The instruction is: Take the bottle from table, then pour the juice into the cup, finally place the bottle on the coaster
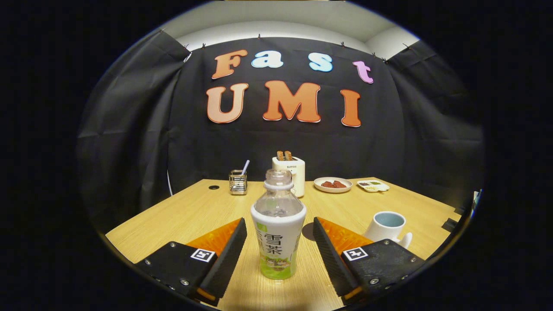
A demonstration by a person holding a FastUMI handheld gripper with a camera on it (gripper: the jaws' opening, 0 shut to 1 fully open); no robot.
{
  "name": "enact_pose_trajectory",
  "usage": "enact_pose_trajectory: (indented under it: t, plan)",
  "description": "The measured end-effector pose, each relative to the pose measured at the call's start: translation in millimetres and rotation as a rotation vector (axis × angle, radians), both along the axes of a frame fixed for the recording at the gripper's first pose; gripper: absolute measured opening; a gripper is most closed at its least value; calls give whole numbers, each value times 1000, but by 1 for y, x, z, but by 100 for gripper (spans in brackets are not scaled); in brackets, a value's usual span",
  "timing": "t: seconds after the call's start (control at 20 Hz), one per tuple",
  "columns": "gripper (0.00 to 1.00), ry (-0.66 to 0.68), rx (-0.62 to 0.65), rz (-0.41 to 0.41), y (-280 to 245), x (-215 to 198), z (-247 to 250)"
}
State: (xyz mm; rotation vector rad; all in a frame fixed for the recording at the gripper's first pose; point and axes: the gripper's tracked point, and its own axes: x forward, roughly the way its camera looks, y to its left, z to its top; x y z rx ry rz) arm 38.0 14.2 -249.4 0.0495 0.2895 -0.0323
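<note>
Bottle [278, 224] is standing upright on the worktop [203, 211], dead centre between the two fingers of the hand-held gripper [280, 239], long axis straight up, cap end at the top. The jaws are spread wide with a clear gap on both sides of the bottle, so nothing is touching it yet. Looks to me like all that's left for the grab is to squeeze in around the labelled lower half, since the bottle already sits inside the opening and not ahead of it.

Cup [388, 225] is off beyond the right finger, upright, mouth open, close enough that the pour should be a short swing to that side. There's a dark round patch [308, 231] on the worktop just behind the bottle, next to the right finger. Probably the coaster, but it's half hidden so I can't swear to it.

Count: one bottle, one cup, one maybe-coaster. Further back by the booth wall: one toaster [288, 172] with two slices sticking up, one wire holder [238, 182] with a straw-like thing in it, one plate [332, 184] of food, and one small divided tray [374, 185].
</note>
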Motion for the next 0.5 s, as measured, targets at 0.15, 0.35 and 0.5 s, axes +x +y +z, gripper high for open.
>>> enact_pose_trajectory:
  t: [0.15,0.35,0.5]
  plan:
    - [89,23,15,2,3,5,-20]
    - [78,53,-22,14,4,8,-39]
    - [68,33,-27,33,9,11,-42]
